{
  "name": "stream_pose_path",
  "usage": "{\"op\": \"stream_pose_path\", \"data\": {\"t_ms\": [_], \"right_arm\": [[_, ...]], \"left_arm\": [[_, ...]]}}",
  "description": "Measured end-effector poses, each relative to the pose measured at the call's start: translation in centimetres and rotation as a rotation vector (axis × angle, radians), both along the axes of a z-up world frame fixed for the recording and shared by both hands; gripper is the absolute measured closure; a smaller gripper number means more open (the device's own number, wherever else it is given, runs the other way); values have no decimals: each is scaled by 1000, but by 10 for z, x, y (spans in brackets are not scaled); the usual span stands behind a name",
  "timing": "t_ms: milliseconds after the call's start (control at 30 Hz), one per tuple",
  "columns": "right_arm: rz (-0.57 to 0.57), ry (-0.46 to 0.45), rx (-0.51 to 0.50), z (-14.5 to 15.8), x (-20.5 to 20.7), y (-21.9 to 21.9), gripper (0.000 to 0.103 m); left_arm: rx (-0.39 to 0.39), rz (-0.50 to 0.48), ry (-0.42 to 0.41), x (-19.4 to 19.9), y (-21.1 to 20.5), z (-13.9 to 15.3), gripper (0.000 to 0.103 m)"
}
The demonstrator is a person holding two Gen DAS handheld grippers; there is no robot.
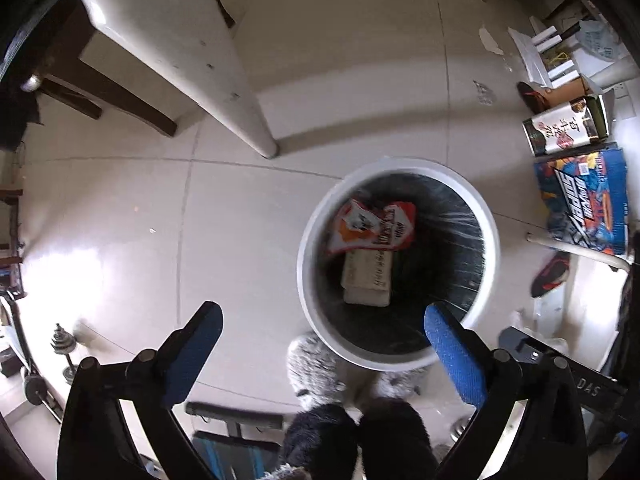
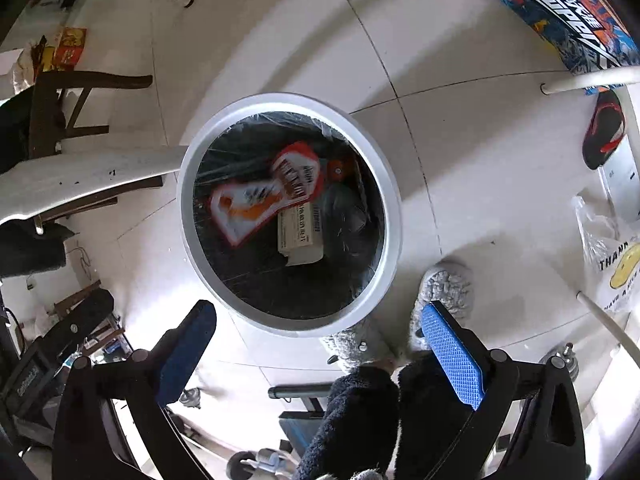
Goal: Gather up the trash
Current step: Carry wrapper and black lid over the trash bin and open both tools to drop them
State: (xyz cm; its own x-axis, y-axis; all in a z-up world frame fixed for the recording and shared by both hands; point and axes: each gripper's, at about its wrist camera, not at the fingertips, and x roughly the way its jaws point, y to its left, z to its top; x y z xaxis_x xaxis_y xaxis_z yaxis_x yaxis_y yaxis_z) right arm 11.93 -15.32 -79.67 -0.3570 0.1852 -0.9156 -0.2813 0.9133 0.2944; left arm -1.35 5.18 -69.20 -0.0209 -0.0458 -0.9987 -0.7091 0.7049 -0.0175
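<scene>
A white round trash bin (image 1: 316, 276) with a black liner stands on the tiled floor, seen from above in both views (image 2: 390, 216). Inside lie a red and white snack wrapper (image 1: 372, 226) (image 2: 264, 196) and a pale cardboard box (image 1: 368, 276) (image 2: 300, 236). My left gripper (image 1: 322, 330) is open and empty, held above the bin's near rim. My right gripper (image 2: 318, 320) is open and empty, also above the near rim.
A white table leg (image 1: 244, 112) stands left of the bin. A blue toy box (image 1: 584, 204) (image 2: 568, 12), a printed carton (image 1: 564, 128), a plastic bag (image 2: 612, 256) and shoes (image 2: 604, 132) lie to the right. The person's grey slippers (image 2: 444, 292) and dumbbells (image 1: 64, 348) are close by.
</scene>
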Motion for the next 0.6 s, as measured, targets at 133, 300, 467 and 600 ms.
{"op": "stream_pose_path", "data": {"t_ms": [133,300,467,600], "right_arm": [[61,-60,-51,11,-3,3,0],[150,-191,-137,48,-6,7,0],[191,-260,-164,96,-12,7,0],[194,-274,-162,141,-18,4,0]], "left_arm": [[40,-25,13,-4,-3,16,0],[69,-77,24,-4,-14,49,0],[76,-92,32,-11,-25,94,0],[80,-98,27,-17,-30,130,0]]}}
